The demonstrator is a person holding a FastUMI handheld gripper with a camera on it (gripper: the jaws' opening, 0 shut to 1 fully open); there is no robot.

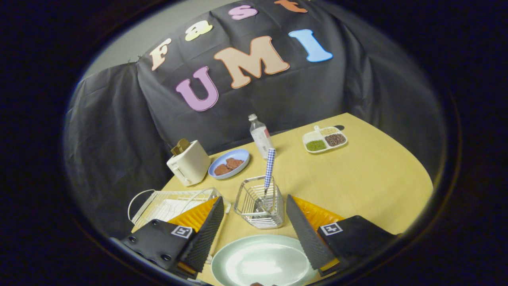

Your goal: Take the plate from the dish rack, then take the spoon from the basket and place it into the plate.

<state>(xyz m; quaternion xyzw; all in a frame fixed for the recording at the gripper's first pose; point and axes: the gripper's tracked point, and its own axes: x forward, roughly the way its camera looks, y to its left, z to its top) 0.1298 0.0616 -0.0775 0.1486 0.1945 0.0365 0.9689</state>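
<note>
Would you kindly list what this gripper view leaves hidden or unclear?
- Spoon: its bowl sits down in the wire basket, blurred by the wires.
- Plate: near rim cut off; the open gripper fingers cover its sides.
- Dish rack: partly behind the left finger.

The room is dim, with soft light from above falling on the desk (357, 178), and a pale glare sits in the middle of the plate (260, 262). Near the plate things look sharp. Far from it the fisheye bends the desk edge and the cloth darkens and softens.
</note>
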